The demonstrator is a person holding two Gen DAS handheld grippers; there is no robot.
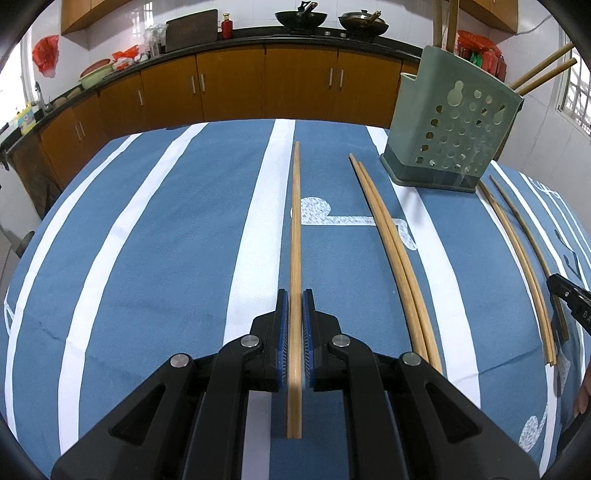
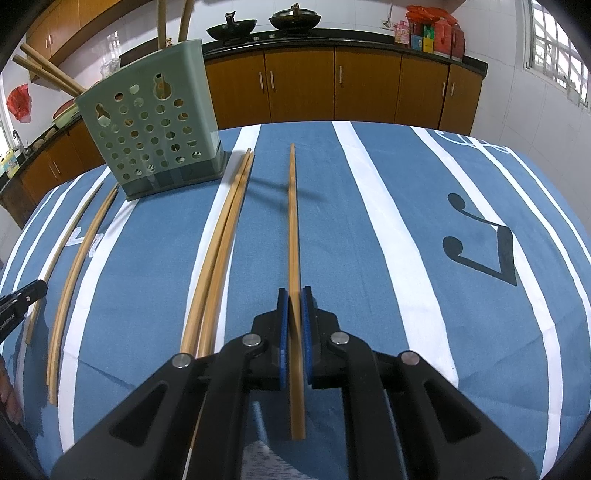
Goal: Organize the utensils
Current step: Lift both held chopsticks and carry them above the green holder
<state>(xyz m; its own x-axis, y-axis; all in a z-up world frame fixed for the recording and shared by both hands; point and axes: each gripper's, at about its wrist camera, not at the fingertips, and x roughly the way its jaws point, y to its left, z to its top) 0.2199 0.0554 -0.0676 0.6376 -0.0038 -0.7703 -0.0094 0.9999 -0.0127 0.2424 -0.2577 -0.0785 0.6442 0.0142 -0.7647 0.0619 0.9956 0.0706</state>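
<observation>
Left wrist view: the left claw (image 1: 295, 317) is pinched on a chopstick (image 1: 295, 229) near its thick end, so that the thin tip is aimed toward the far edge of the surface (image 1: 147, 229). Held this way, the stick is judged ready to be tipped into the green holder (image 1: 448, 122), which stands near the far edge of the surface with several chopsticks already leaning out of its top.

In the right wrist view, the right claw (image 2: 294, 317) is likewise pinched on a second chopstick (image 2: 293, 229), gripped near the thick end and pointed at the far edge. The same holder (image 2: 155, 125) is seen to its left.

Between the two claws, on the blue striped cloth, a loose pair (image 1: 391, 251) is laid side by side, touching, with its tips just beside the holder's base. A further pair (image 1: 517, 251), slightly apart, is laid nearer the right claw. These are judged still to be sorted.

Nothing is set between either held stick and the holder's open top; only the leaning sticks inside could be struck on entry. Cabinets (image 1: 229, 85) and woks (image 1: 301, 18) are seen well beyond the surface.
</observation>
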